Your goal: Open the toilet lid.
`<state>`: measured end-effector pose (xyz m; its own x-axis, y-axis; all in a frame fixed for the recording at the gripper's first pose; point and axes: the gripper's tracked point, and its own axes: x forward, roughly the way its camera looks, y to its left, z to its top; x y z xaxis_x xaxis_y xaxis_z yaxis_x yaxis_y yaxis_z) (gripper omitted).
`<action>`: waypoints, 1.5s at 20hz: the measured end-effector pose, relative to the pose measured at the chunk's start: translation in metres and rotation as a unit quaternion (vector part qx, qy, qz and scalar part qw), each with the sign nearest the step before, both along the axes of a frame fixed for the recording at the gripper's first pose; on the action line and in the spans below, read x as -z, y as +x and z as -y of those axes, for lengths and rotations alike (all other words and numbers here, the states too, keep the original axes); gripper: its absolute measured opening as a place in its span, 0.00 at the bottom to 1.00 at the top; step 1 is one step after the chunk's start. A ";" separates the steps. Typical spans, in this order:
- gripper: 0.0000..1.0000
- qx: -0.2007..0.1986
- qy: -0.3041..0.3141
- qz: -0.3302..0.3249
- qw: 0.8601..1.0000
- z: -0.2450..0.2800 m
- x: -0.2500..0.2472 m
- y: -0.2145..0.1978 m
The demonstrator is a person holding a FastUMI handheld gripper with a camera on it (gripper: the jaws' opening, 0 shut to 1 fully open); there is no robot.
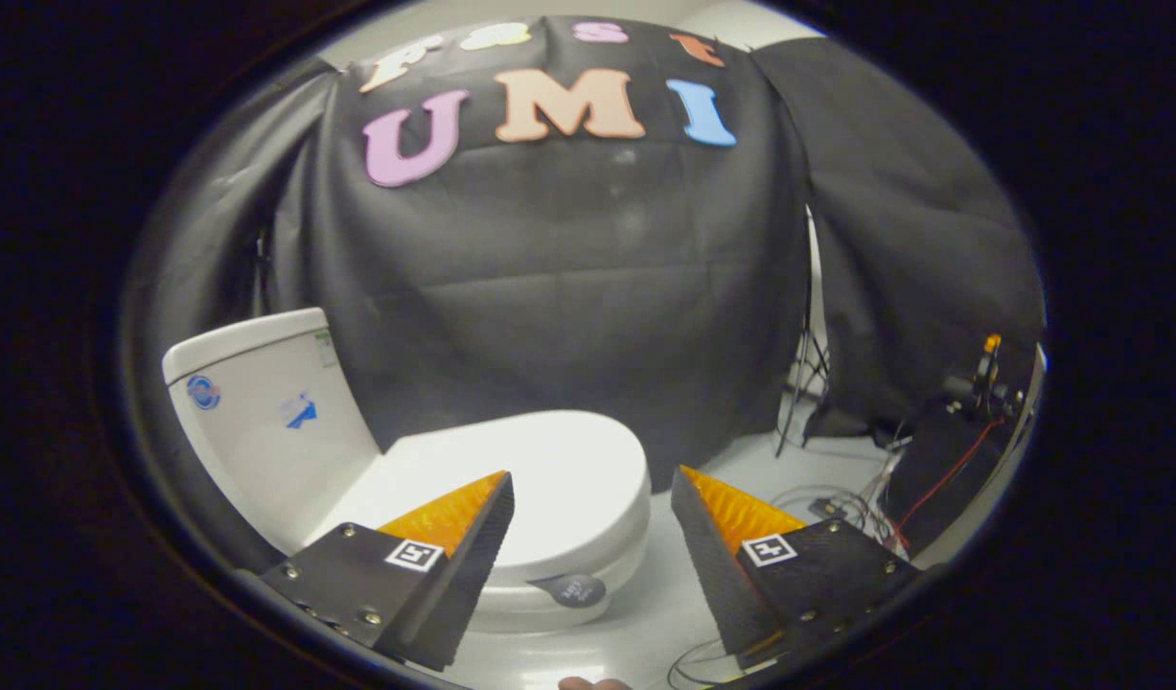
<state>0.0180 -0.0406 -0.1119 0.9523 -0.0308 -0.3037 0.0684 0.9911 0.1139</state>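
Against the black cloth wall, my fingers (592,489) stand apart and empty, aligned toward the closed toilet lid (559,460) ahead.

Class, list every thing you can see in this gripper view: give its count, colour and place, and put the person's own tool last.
toilet lid: one, white, closed flat on the bowl, just beyond the fingers.
toilet tank: one, white, behind the lid, upright against the cloth wall.
round tag: one, dark, on the bowl's front below the lid.
cloth wall: one, black, behind the toilet.
cables: several, dark and red, on the floor beside the toilet.
device: one, dark with an orange top, beyond the cables.
floor: white.
gripper: one, fingers open, holding nothing, short of the lid.
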 end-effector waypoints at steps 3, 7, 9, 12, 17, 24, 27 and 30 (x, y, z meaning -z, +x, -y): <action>0.99 0.009 0.032 -0.063 0.997 0.008 0.041 -0.001; 0.99 0.024 0.088 -0.107 0.990 0.010 0.074 0.001; 0.99 0.030 0.111 -0.130 0.985 0.012 0.093 0.002; 0.99 0.040 0.156 -0.164 0.973 0.008 0.111 0.001; 0.85 0.048 0.224 -0.211 0.950 -0.005 0.136 -0.008; 0.47 0.024 0.331 -0.213 0.919 -0.027 0.139 0.003; 0.32 0.001 0.328 -0.224 0.918 -0.034 0.146 0.000; 0.32 -0.003 0.347 -0.215 0.913 -0.035 0.139 0.006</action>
<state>0.0239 -0.0051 -0.2507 0.7396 0.3166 -0.5939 0.2490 0.6911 0.6785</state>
